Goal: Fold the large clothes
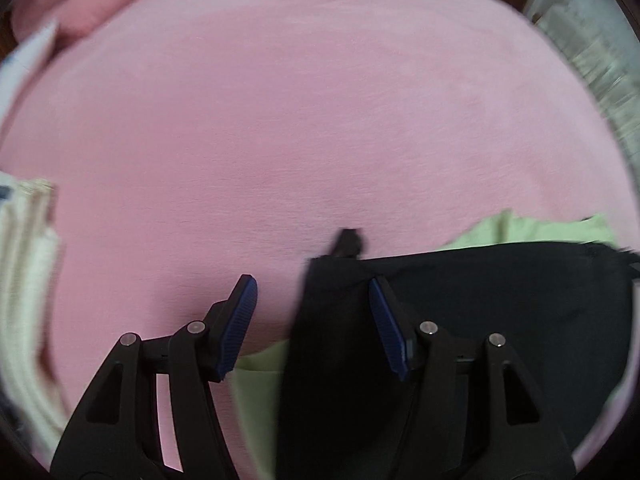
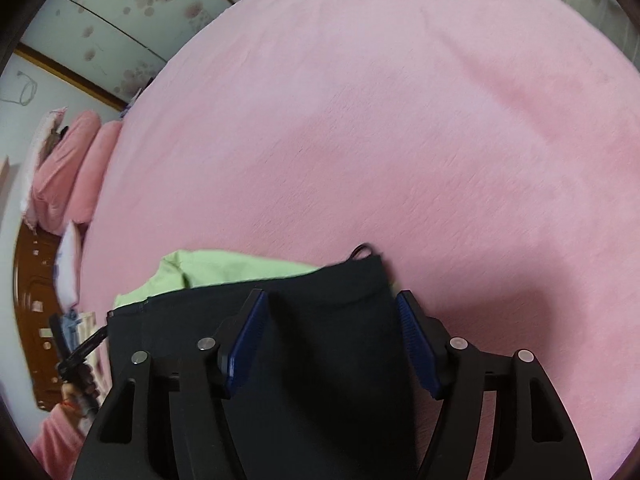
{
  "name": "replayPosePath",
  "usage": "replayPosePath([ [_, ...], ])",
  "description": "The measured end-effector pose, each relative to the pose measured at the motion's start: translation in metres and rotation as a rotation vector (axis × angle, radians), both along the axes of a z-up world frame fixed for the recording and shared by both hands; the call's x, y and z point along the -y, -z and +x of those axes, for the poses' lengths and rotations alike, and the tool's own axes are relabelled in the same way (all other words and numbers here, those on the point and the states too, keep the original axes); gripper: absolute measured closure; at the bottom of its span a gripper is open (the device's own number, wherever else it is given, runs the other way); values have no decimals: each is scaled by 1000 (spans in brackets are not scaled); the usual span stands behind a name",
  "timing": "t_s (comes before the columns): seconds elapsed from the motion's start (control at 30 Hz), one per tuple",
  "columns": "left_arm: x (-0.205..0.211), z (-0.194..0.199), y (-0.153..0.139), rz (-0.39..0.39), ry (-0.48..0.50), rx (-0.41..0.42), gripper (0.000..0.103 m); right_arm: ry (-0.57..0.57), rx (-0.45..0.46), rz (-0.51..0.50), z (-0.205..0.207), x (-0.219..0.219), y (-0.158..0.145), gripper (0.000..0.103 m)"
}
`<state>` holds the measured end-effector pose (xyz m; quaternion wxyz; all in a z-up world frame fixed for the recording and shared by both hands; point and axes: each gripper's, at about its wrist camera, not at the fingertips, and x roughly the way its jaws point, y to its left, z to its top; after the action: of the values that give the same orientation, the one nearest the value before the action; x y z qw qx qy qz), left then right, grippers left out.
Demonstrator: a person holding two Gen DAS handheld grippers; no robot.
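Currently, item one: black garment (image 2: 320, 344), laid flat on the pink bedspread (image 2: 400, 120), partly covering a light green cloth (image 2: 224, 268). Its far edge runs from nine o'clock to one o'clock in the right wrist view, with a short dark cord showing at the far corner.

Item two: right gripper (image 2: 332, 336), jaws parted and pointing steeply down, straddling the garment's far right corner; blue pads (image 2: 248, 332) clear of the fabric, nothing clasped.

Item three: left gripper (image 1: 312, 328), jaws likewise parted and empty. The garment's left edge (image 1: 304, 320) sits between them, toward the three o'clock finger; bare bedspread lies under the nine o'clock finger.

Step, as judged: both corners of one edge lined up for pinching, fold not yet begun. Next move calls for lowering, closing on both corners together, then lifting evenly so the green cloth stays behind.
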<state>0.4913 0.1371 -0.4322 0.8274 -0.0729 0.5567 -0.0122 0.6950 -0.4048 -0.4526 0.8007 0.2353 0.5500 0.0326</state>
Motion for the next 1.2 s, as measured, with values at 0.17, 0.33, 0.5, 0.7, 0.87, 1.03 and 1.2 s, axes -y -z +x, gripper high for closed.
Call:
replayPosePath([
  [0.17, 5, 8, 7, -59, -6, -43, 76, 33, 24, -54, -3, -4, 0, 55],
  [0.33, 4, 0, -2, -103, -19, 7, 93, 59, 73, -65, -10, 2, -6, 80],
  [0.5, -19, -8, -20, -125, -82, 110, 97, 24, 171, -73, -16, -5, -23, 82],
  [0.7, -22, -8, -23, -64, -113, 79, 97, 7, 206, -103, -2, -20, -31, 82],
  [0.87, -39, -2, -15, 10, -137, 15, 95, -37, 172, -201, 20, -43, -30, 82],
  [1.03, -42, -15, -40, 153, -168, 68, 78, -16, 198, -294, 21, -65, -43, 65],
  [1.2, -26, -47, -90, -45, -212, 188, 63, -59, 317, -271, -6, -93, -76, 62],
])
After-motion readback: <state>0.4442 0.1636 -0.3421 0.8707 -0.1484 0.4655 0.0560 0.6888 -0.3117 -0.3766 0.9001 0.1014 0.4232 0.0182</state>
